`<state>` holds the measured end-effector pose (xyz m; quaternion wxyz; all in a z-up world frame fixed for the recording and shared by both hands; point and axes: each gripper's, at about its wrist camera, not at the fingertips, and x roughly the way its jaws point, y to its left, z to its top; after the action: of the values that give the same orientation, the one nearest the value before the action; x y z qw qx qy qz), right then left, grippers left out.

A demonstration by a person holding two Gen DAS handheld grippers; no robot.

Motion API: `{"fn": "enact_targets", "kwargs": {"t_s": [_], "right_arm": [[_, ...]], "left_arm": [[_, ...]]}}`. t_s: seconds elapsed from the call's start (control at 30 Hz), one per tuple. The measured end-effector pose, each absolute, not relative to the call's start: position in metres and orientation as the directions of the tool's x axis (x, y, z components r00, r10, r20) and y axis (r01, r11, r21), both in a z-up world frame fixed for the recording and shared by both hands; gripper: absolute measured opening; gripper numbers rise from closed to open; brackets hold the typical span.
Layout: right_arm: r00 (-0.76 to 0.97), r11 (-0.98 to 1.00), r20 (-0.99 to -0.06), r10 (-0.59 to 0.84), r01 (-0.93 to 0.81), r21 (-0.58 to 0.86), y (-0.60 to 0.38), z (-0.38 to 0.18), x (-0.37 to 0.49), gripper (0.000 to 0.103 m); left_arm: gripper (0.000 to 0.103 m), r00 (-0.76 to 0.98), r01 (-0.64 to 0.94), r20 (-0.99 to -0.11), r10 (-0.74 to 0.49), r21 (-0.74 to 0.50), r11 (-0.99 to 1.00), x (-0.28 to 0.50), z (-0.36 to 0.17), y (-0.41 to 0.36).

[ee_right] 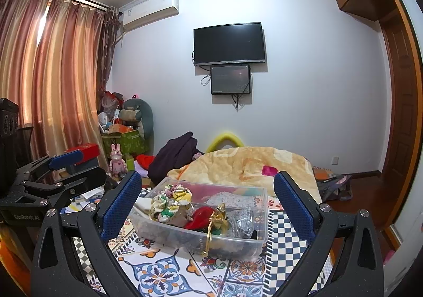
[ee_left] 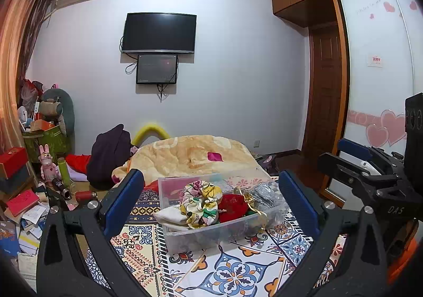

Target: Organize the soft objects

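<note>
Both the left hand-held gripper (ee_left: 211, 199) and the right hand-held gripper (ee_right: 206, 201) hover wide open and empty, near the clear bin (ee_right: 238, 246) of soft pouches (ee_left: 202, 204).

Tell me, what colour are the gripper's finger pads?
Blue pads, textured, on black arms; clearest in the right wrist view.

Soft things gathered in a clear plastic bin (ee_left: 227, 233) on the patterned bedspread.

Inside the bin, a floral scrunchie-like bundle (ee_left: 202, 200) lies at the left over a cream cloth (ee_left: 169, 215); a red pouch (ee_left: 234, 204) sits in the middle, a gold ribbon bow (ee_left: 249, 200) beside it, and silvery mesh fabric (ee_left: 264, 195) at the right.
</note>
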<state>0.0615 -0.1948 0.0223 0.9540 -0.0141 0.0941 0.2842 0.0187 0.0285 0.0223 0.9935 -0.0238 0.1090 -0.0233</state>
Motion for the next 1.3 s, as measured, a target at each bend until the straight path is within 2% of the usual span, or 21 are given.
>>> {"fn": "enact_targets", "kwargs": {"t_s": [1.3], "right_arm": [[0.816, 0.833, -0.183, 0.548, -0.551, 0.039, -0.1953, 0.0227, 0.0569, 0.103]], "left_arm": [[0.103, 0.975, 0.050, -0.214, -0.061, -0.056, 0.997, 0.0176, 0.0239, 0.0232]]}}
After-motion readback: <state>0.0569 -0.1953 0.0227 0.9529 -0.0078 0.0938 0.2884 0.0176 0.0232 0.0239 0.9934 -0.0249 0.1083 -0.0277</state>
